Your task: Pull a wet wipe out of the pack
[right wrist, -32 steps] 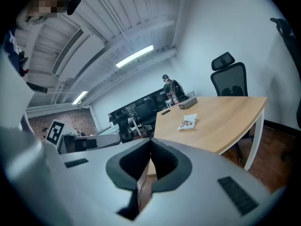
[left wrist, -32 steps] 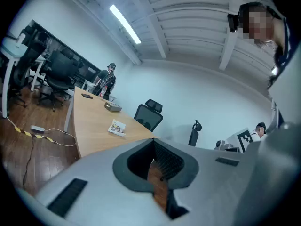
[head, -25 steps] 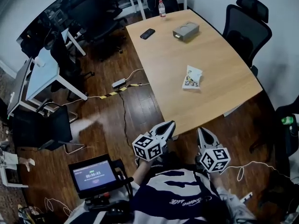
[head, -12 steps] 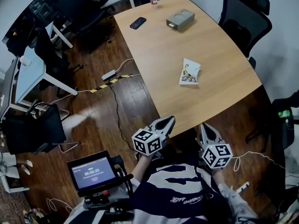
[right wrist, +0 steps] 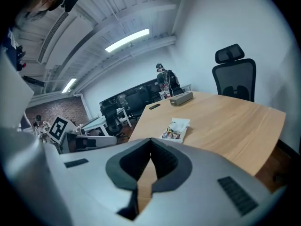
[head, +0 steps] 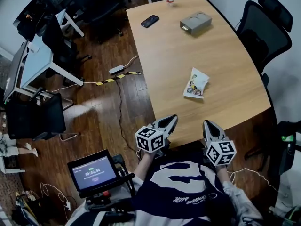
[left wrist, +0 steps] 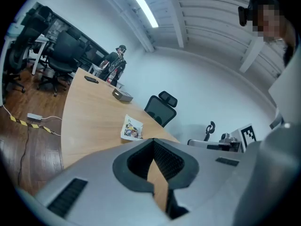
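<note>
Short of the wet wipe pack (head: 195, 84) at the table (head: 164, 55) edge, approach stage with left gripper (head: 170, 120) and right gripper (head: 209, 124) clenched empty; next: reach in, open, pinch its flap, seemingly topside.

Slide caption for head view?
Left claw and right claw, shut and empty, at the table's near edge; wet wipe pack lies ahead.

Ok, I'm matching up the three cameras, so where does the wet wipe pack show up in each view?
Head view: the wipe pack lies right of centre, on the table.
Left gripper view: the pack is near the centre, just above the jaws.
Right gripper view: the pack is near the centre, just above the jaws.
Shared landmark: the grey box, farther along the table beyond the pack.
</note>
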Demonstrator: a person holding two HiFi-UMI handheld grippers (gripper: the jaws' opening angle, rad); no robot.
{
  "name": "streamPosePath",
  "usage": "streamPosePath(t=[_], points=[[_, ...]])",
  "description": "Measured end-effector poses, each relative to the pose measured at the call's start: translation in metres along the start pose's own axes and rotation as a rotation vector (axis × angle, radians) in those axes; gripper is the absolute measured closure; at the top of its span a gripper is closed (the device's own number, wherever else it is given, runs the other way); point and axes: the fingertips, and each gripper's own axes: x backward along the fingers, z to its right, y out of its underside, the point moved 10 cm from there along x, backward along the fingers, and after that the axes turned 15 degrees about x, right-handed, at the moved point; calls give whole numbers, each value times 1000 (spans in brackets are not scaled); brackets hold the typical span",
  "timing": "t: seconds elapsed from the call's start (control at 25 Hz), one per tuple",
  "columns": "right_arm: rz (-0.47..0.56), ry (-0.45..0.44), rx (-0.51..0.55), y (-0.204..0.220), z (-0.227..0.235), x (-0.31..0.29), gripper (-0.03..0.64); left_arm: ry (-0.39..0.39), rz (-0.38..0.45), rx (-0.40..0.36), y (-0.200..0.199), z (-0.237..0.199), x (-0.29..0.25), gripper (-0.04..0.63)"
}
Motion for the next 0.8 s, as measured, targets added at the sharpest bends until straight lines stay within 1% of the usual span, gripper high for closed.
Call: streamPosePath(t=[0.12, 0.24, 0.32, 0.48, 0.68, 0.8], points=[[-10, -60, 35, -16, 34, -18, 621, -51, 35, 25, -5, 1, -25, 592], [-28, -105, 28, -25, 67, -35, 621, -88, 45, 44, -8, 5, -50, 592], [-40, -140, 25, -23, 86, -48, 621, -123, 44, 40, -6, 4, -66, 592], [-55, -212, 26, -9, 127, -83, 621, -209, 44, 19, 0, -13, -104, 592], [-78, -278, 26, -23, 138, -98, 621, -273, 33, 18, -16, -14, -118, 592], [-95, -293, 22, -26, 145, -98, 621, -302, -4, -2, -23, -13, -131, 592]])
